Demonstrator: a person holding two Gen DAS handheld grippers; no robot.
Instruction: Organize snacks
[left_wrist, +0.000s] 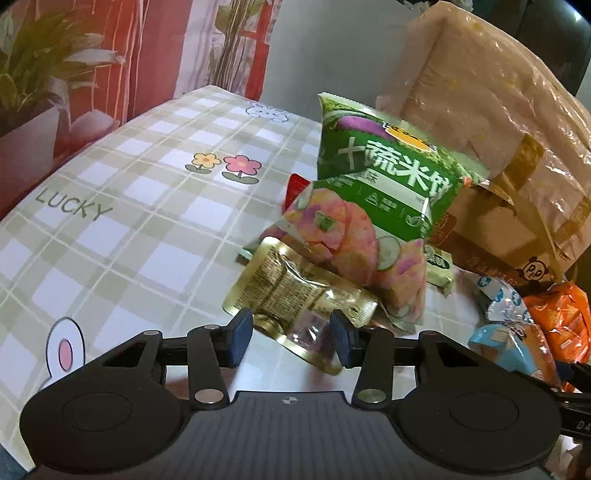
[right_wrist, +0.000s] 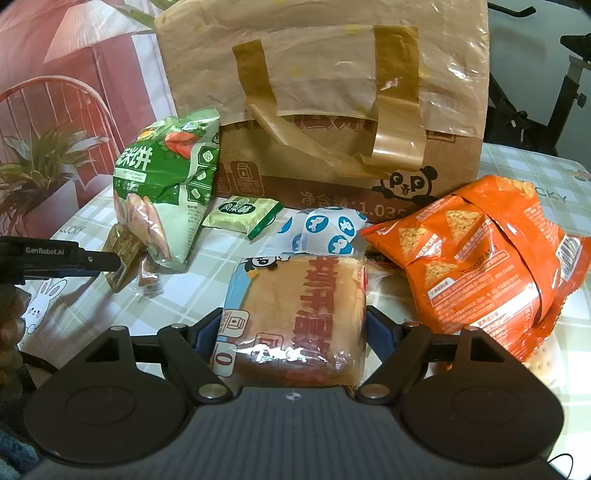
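Note:
My left gripper (left_wrist: 291, 334) is open, its fingers on either side of the near end of a gold foil pouch (left_wrist: 295, 295) that lies flat on the checked tablecloth (left_wrist: 129, 221). A green rice-cracker bag (left_wrist: 373, 192) leans behind it. My right gripper (right_wrist: 291, 332) is shut on a wrapped bread packet (right_wrist: 295, 321) with red lettering. The left gripper (right_wrist: 107, 262) also shows at the left edge of the right wrist view, at the gold pouch (right_wrist: 122, 254).
A brown paper bag (right_wrist: 332, 110) with taped handles stands behind the snacks. An orange chip bag (right_wrist: 487, 254), a blue-and-white wrapped snack (right_wrist: 325, 229), a small green cracker pack (right_wrist: 242, 214) and a small pink candy (right_wrist: 147, 277) lie on the table.

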